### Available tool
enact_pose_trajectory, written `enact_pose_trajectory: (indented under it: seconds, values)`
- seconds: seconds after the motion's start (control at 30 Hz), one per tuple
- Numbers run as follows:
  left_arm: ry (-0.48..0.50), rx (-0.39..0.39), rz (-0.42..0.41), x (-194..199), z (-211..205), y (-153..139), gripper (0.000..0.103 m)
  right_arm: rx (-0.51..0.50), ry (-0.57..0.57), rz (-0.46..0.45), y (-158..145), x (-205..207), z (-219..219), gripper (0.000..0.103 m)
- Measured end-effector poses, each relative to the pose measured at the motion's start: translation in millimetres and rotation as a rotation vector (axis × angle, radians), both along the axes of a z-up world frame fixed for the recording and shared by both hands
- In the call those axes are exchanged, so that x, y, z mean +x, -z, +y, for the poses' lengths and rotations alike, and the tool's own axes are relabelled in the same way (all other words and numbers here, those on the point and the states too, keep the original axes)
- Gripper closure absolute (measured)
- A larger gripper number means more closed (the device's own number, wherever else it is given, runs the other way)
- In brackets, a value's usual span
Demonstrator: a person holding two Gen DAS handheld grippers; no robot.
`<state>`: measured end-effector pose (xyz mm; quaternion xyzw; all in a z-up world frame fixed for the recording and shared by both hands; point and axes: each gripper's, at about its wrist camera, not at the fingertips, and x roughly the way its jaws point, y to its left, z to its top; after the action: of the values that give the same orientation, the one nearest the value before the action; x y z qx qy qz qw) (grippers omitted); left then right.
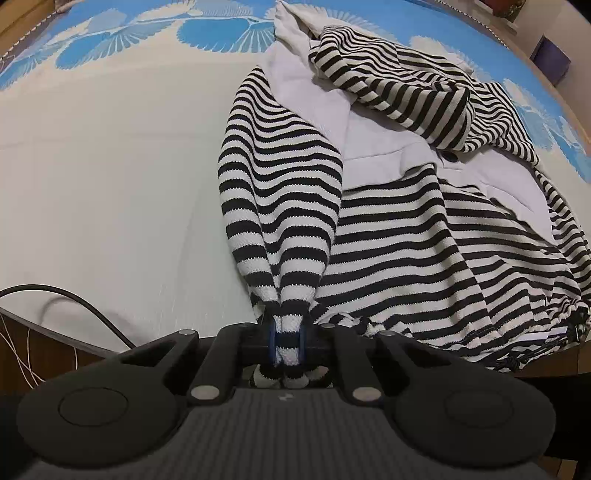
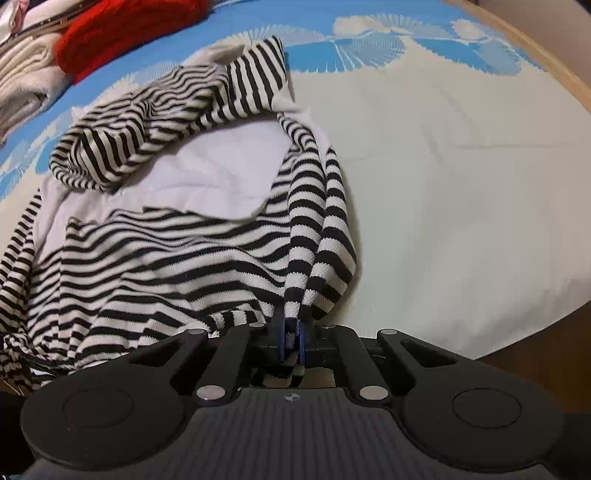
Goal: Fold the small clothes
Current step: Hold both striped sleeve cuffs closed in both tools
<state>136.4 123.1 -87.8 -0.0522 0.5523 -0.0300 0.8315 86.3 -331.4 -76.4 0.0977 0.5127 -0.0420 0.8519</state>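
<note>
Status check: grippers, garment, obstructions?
Left gripper and right gripper both clamped on striped garment. Garment rumpled, unfolded. Red clothing lies beyond, clear.

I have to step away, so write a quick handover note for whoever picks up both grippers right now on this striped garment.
Left gripper: shut on a bunched striped edge of the striped jacket, near the table's front edge.
Right gripper: shut on another bunched striped edge of the same garment.
The jacket lies rumpled on the blue-and-white tablecloth, white lining exposed, one sleeve flopped across the top.
Done: both grips taken. No neat fold shows yet.
Left: probably spread it flat, then fold.
A red garment and pale folded clothes sit at the far corner.
</note>
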Motion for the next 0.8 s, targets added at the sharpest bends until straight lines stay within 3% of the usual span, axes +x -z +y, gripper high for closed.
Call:
enact_pose_trajectory:
  seconds: [0.3, 0.53, 0.8]
  values:
    - [0.005, 0.010, 0.004, -0.8, -0.9, 0.3, 0.087, -0.005, -0.006, 0.020, 2.5, -0.7, 0.8, 0.097]
    - [0.005, 0.039, 0.011, -1.5, -1.6, 2.1, 0.072, -0.020, -0.030, 0.088, 13.5, 0.0, 5.5, 0.090]
    - [0.016, 0.044, 0.009, -1.6, -1.4, 2.3, 0.076, -0.029, -0.037, 0.088, 14.8, -1.1, 7.4, 0.090]
